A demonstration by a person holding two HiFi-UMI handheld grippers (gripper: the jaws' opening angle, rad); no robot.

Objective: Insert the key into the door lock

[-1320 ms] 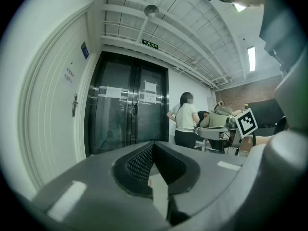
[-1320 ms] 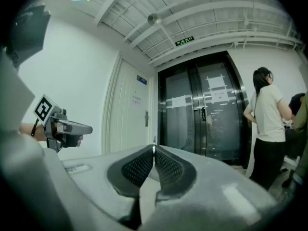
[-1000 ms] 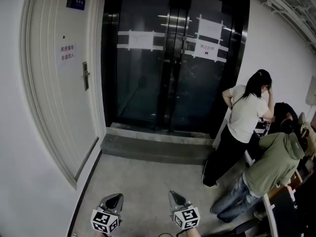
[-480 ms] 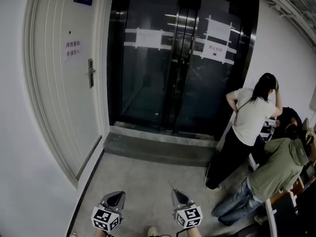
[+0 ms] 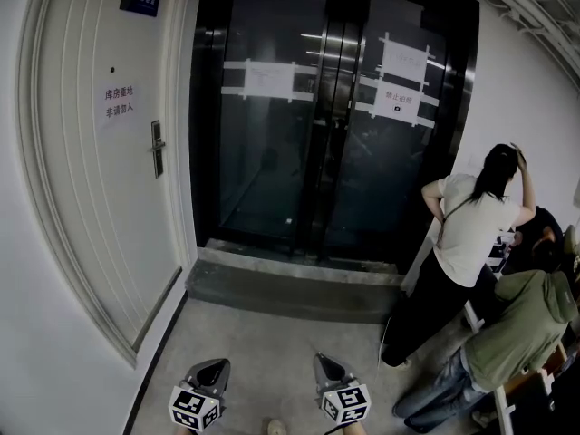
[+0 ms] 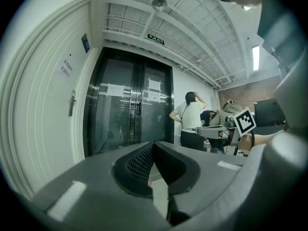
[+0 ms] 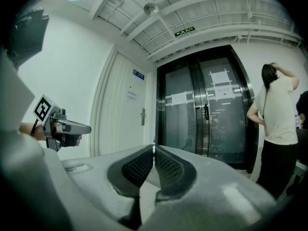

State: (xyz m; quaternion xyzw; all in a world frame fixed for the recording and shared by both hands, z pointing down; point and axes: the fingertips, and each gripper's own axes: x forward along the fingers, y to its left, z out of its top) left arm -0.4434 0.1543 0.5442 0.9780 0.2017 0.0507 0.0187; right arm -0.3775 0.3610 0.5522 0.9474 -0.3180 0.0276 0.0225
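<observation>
Down at the bottom of the head view, the left gripper and the right gripper are held side by side, level, above the grey concrete floor. The left jaws are closed tip to tip, with nothing visible between them. The right jaws are pressed together too. A thin sliver sticks out at their tips, and as far as I can tell it is the key, though it is too slim to be sure.

Beyond the grippers, a low grey step runs across the foot of the dark glass doors. Off to the left, well away from both grippers, is the white door. Its door lock and handle sit on the edge nearest the glass, a paper notice is stuck beside them, and there is a small blue plate higher up. White sheets are taped across the glass panels.

On the right, by the wall, a person in a white top stands with one hand raised to their head. Just beside them, a person in a green jacket bends forward.
</observation>
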